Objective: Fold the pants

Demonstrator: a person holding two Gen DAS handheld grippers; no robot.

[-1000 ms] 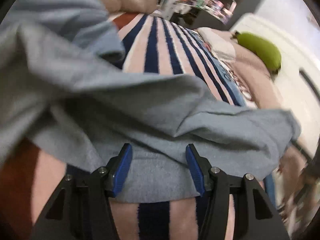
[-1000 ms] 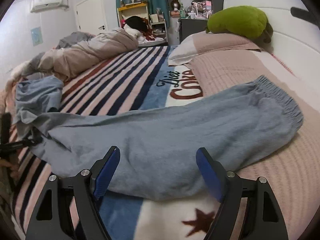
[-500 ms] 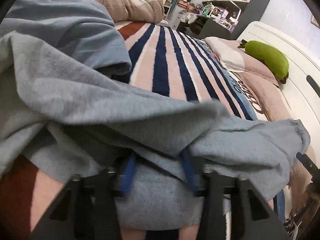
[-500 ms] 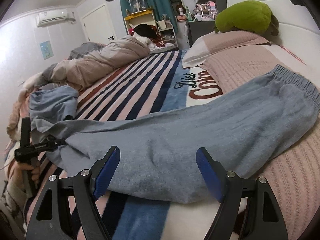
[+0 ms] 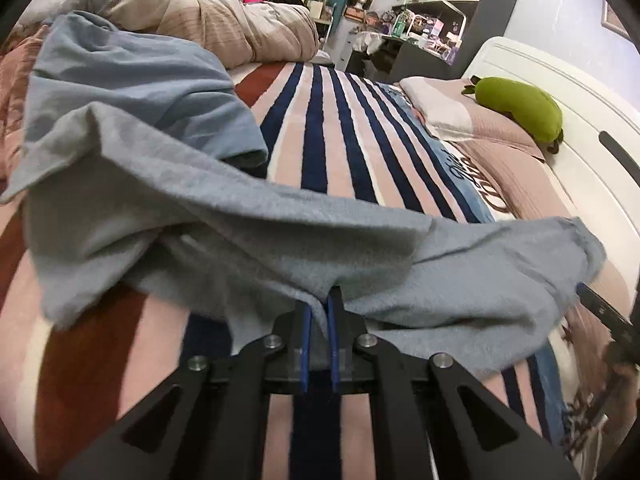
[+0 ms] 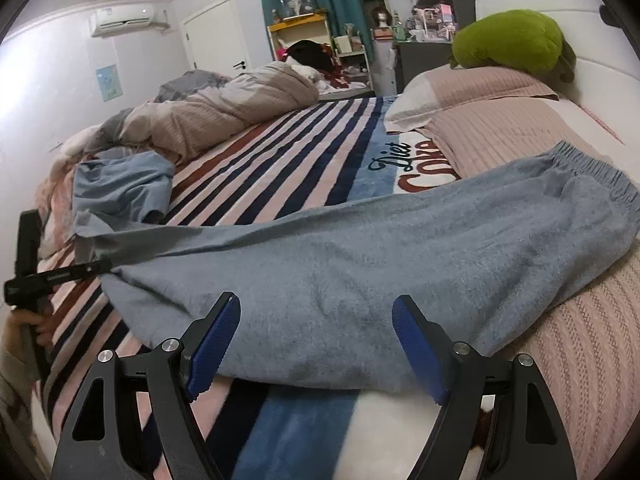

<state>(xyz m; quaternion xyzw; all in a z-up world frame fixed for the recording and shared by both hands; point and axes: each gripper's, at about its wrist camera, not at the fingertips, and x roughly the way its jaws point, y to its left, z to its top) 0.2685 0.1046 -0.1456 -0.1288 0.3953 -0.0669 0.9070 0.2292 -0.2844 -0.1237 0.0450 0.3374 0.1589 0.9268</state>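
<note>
You have one pair of grey-blue fleece pants [image 6: 360,272], soft and nubbly, lying across the striped plush blanket [image 6: 280,172] on the bed. Your left gripper [image 5: 319,320] is clenched on a pinch of the pants fabric, which bunches between its jaws. Your right gripper [image 6: 316,344] is released, the pants just ahead of its two blue ribbed pads. One green plush toy [image 6: 512,40] sits far beyond.

Both views are lit evenly by soft indoor light. Glare is seen on the wall [image 6: 28,92] at the left of the right view. Straight lines are bent by fisheye distortion, and black corners are left. The near cloth [image 5: 240,240] in the left view is softly blurred.
</note>
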